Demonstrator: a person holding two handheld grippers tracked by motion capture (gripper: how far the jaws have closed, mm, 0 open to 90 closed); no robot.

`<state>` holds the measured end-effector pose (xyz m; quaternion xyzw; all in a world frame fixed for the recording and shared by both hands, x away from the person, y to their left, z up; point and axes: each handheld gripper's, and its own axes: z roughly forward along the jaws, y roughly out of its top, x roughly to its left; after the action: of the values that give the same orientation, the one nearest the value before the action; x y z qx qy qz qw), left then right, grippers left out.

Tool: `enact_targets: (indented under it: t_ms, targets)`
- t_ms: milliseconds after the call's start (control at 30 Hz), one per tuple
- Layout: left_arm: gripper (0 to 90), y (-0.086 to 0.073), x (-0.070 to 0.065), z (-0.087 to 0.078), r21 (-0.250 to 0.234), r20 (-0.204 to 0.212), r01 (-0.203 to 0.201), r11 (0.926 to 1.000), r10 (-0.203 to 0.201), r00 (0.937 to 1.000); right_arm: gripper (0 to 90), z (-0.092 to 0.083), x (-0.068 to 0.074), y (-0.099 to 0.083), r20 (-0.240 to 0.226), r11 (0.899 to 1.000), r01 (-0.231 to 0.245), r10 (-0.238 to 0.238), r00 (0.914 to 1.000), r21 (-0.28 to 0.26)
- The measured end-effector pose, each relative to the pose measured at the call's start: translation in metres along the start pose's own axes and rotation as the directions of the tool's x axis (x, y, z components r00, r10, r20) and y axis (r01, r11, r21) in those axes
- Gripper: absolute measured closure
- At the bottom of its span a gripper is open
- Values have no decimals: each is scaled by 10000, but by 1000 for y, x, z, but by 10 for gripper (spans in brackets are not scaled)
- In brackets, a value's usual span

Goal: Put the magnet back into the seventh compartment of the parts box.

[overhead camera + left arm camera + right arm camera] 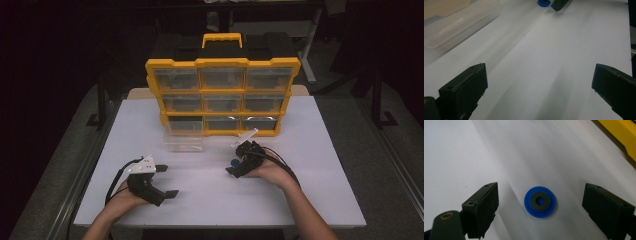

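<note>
The right gripper hangs over a small blue disc that lies flat on the white table, a dark ring seated at its middle; its jaws stand wide apart, one to each side of the disc, touching neither it nor each other and holding nothing. In the high view the disc shows as a blue speck just left of the right gripper, near the middle of the table and in front of the yellow organiser that stands upright at the far side. A clear drawer has been pulled out of the organiser's lower left slot and sits on the table just in front of it, to the far left of the disc. The left gripper rests at the near left, its jaws also spread wide and empty, pointing across the bare table toward the disc and with the drawer on its far left. This looks like the reach before a pick: the disc is framed but not yet gripped. The next move calls for lowering the right jaws until they flank the disc's thin edge, then closing squarely, since so flat a piece could slip or tip; after that it probably goes to the open drawer
</note>
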<state>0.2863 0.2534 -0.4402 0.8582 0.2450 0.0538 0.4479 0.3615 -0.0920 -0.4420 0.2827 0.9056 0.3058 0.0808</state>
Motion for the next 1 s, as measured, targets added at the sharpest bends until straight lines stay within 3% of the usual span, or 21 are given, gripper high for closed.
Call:
enact_targets:
  t_ms: [633,1000]
  targets:
    - [0,0,0,0,-17,-57,-94,10000,93,9999,258,1,2,-1,12,9998,29,-29,10000,215]
    - [0,0,-1,0,-11,-57,-59,10000,59,10000,379,-3,2,0,3,9993,-333,333,9994,182]
